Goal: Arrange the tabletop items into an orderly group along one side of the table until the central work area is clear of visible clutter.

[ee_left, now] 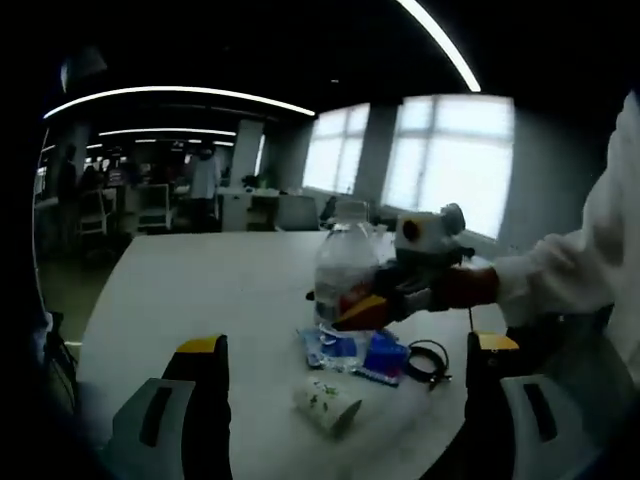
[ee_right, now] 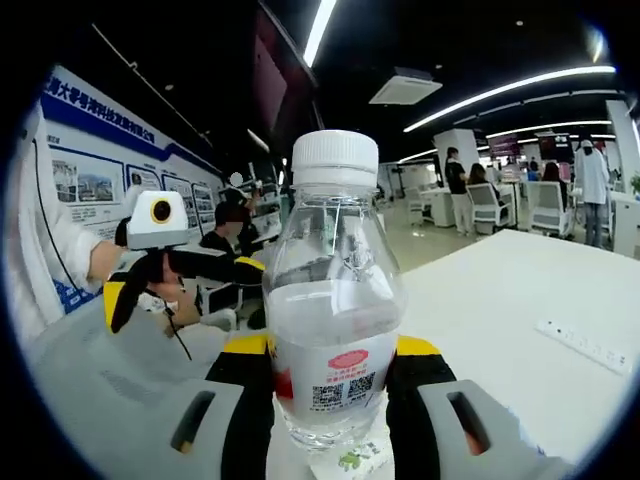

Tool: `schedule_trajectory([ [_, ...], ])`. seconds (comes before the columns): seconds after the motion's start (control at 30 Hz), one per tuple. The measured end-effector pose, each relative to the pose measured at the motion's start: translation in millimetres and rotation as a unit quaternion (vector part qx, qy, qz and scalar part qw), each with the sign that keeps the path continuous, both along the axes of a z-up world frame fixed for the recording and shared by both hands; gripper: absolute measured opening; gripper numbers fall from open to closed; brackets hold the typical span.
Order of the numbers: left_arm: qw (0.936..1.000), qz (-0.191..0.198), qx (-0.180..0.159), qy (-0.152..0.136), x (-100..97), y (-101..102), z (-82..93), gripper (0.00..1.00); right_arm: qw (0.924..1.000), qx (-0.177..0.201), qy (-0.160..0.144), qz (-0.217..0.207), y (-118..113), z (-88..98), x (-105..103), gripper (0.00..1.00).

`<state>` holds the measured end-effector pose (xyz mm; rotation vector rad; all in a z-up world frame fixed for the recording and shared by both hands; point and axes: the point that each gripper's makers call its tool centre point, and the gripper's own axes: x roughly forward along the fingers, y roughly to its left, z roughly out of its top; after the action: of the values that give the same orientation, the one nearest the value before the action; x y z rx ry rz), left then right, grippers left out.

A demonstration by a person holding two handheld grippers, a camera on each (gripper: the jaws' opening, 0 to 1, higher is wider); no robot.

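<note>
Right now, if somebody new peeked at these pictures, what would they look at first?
Probably the clear water bottle with its white cap, standing big in the right gripper view, clamped by the right tool. In the left gripper view, blue packets, a crumpled white wrapper and a black cable lie on the white table.

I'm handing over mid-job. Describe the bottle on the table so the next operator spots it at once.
On the white table, just beyond the small pile of blue packets and the black cable, stands a clear plastic water bottle, held between the right tongs. It is the tallest, only upright item there, with a white screw cap and a red-and-white label with QR codes.
</note>
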<state>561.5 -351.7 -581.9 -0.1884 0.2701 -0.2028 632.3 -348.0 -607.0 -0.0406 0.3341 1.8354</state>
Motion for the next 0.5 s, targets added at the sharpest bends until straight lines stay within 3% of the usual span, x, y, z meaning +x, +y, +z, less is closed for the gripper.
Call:
schedule_trajectory([
  [0.5, 0.9987, 0.038, -0.028, 0.021, -26.0, -3.7, -20.8, 0.93, 0.9995, 0.024, -0.018, -0.006, 33.9, -2.9, 22.6, 0.4],
])
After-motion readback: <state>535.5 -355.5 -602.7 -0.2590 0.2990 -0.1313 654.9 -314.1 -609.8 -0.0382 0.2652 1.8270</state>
